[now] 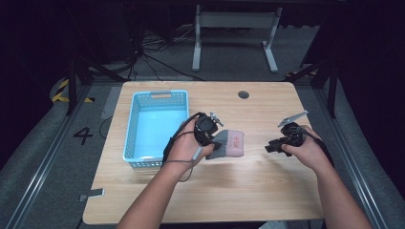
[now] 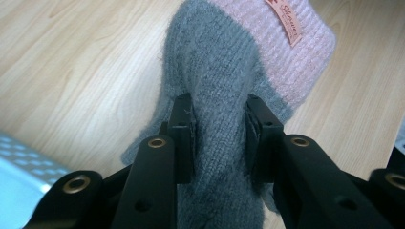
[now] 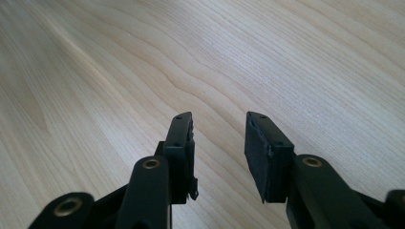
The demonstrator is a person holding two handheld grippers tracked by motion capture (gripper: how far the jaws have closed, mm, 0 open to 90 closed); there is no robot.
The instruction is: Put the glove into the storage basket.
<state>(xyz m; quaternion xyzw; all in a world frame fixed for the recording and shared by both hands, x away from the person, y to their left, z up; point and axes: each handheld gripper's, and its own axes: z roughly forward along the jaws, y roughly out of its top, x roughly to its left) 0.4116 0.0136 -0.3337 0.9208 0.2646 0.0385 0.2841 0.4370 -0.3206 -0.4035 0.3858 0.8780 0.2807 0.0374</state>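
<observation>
A grey knitted piece with a pink ribbed cuff [image 2: 224, 76] and a small orange label [image 2: 289, 26] hangs over the wooden table [image 1: 248, 186]; it looks like a sock or a hat. My left gripper [image 2: 219, 129] is shut on its grey part, both pads pressing the wool. In the high view the left gripper [image 1: 214, 140] holds the knitted piece [image 1: 231, 143] just right of the blue basket [image 1: 136, 112]. My right gripper [image 3: 218, 143] stands open over bare wood with nothing between its jaws. The high view shows the right gripper [image 1: 273, 145] to the right of the knitted piece, pointing left.
The light-blue plastic basket has nothing visible inside and stands on the table's left part. A dark round cable hole [image 1: 243, 94] sits near the far edge. Grey floor, cables and a white desk frame [image 1: 234, 28] lie beyond the table.
</observation>
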